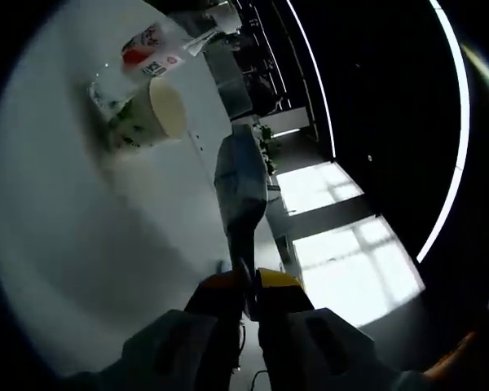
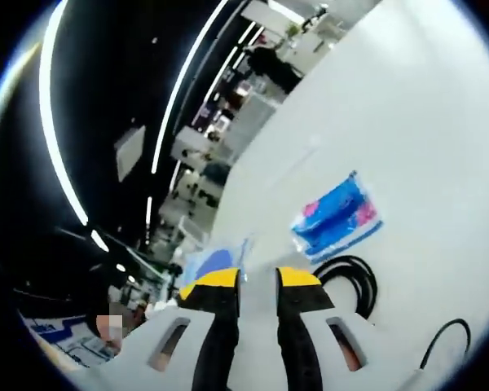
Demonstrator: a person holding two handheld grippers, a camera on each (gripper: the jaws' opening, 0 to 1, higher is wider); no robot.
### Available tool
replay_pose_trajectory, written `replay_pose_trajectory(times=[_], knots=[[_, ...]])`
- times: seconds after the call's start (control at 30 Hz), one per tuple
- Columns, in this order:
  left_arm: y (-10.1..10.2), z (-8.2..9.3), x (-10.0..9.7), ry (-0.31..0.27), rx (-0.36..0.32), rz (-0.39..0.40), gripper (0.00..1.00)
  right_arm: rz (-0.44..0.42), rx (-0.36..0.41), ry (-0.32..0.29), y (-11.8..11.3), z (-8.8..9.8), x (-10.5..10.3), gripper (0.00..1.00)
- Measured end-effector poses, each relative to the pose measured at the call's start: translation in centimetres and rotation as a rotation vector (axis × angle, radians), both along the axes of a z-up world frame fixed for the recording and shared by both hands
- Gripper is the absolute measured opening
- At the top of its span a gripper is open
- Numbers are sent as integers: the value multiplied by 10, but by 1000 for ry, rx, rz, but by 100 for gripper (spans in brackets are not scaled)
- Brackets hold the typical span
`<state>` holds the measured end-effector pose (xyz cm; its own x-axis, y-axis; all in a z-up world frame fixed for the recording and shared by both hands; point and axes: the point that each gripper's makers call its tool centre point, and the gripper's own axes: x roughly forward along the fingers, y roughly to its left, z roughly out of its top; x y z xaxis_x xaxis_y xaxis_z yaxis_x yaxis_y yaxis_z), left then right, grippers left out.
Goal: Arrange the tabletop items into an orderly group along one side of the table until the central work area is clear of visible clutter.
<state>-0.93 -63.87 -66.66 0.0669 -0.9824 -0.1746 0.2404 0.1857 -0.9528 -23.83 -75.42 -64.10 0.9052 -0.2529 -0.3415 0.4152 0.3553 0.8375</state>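
The left gripper's [image 1: 246, 281] jaws pinch one grey-blue pouch [image 1: 240, 183] held over the white table's [image 1: 81, 244] edge, near one cup [image 1: 151, 114], while the right gripper's [image 2: 257, 281] jaws stand parted and empty above one blue packet [image 2: 337, 216] and one black cable [image 2: 350, 277] on open tabletop.
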Motion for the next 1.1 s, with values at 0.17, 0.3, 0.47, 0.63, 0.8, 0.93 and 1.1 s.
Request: replay_pose_trajectory(times=[0.17,0.3,0.47,0.63,0.8,0.93,1.1], knots=[[-12,-15,6,-6,19,-13,2,-61,-84,47,-22,11,-27,15],[-18,-24,16,-6,35,-19,2,-160,-71,-7,-41,22,-36,15],[-20,-28,23,0,47,-20,2,-210,-80,-11,-43,22,-34,14],[-19,-42,25,14,79,-31,2,-222,-58,-17,-39,19,-31,14],[-21,-49,24,16,90,-53,2,-231,-55,-7,-40,17,-35,13],[-27,-50,22,24,98,-63,2,-258,-52,-6,-45,18,-40,13],[-32,-58,17,26,132,-73,2,-299,-32,-19,-53,19,-39,13]])
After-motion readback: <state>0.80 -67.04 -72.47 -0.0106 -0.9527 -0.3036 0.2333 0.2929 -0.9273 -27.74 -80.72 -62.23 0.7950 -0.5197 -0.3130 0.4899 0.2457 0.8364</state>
